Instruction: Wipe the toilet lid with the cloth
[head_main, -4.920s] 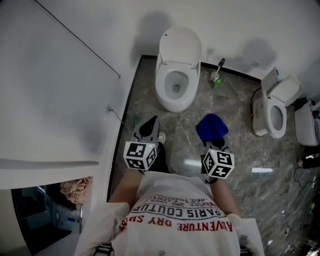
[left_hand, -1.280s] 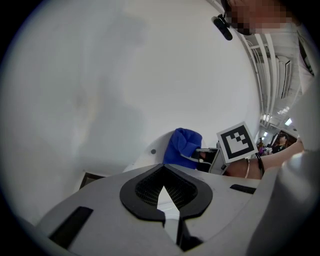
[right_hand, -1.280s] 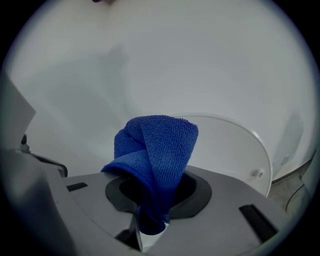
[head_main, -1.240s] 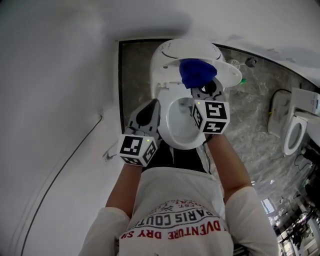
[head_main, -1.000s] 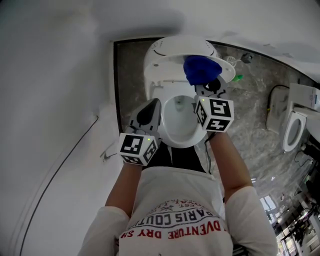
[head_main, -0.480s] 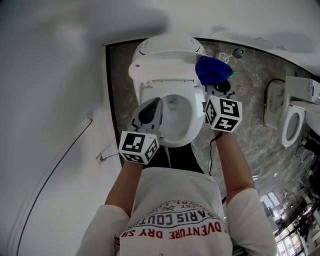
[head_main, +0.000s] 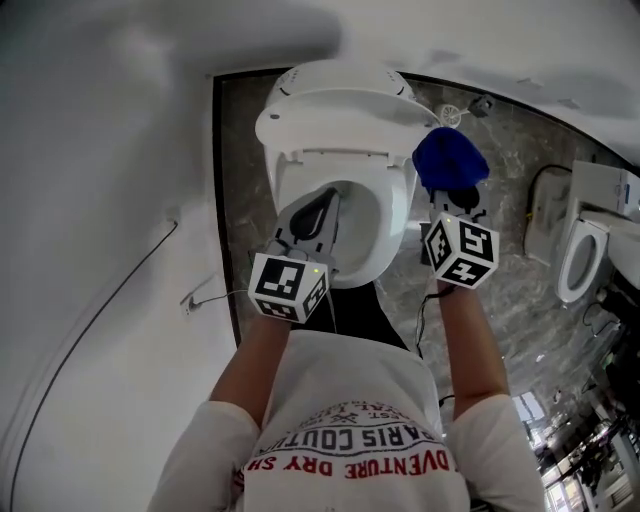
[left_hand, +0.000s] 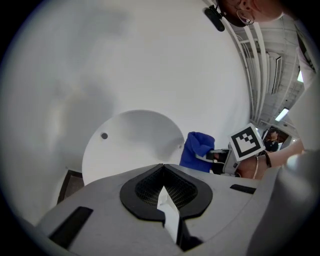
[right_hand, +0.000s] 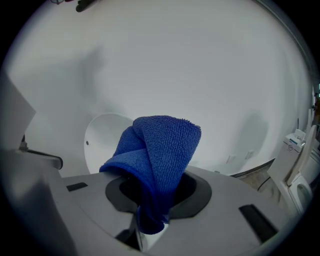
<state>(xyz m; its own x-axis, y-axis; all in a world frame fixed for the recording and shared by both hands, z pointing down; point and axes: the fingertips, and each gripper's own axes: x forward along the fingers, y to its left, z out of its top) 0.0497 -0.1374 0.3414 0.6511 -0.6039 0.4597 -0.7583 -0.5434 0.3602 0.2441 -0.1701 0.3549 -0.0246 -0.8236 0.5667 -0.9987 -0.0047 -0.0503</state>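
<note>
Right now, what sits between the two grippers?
In the head view, the toilet bowl and its right seat rim lie between the left gripper and the right gripper, which holds the cloth.

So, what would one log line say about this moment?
left gripper shut, empty; right gripper shut on blue cloth; toilet lid raised; cloth beside lid edge, contact unclear

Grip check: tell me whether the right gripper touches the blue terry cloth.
Touching. The right gripper view shows the right gripper clamped on the blue terry cloth, pinched between its jaws.
</note>
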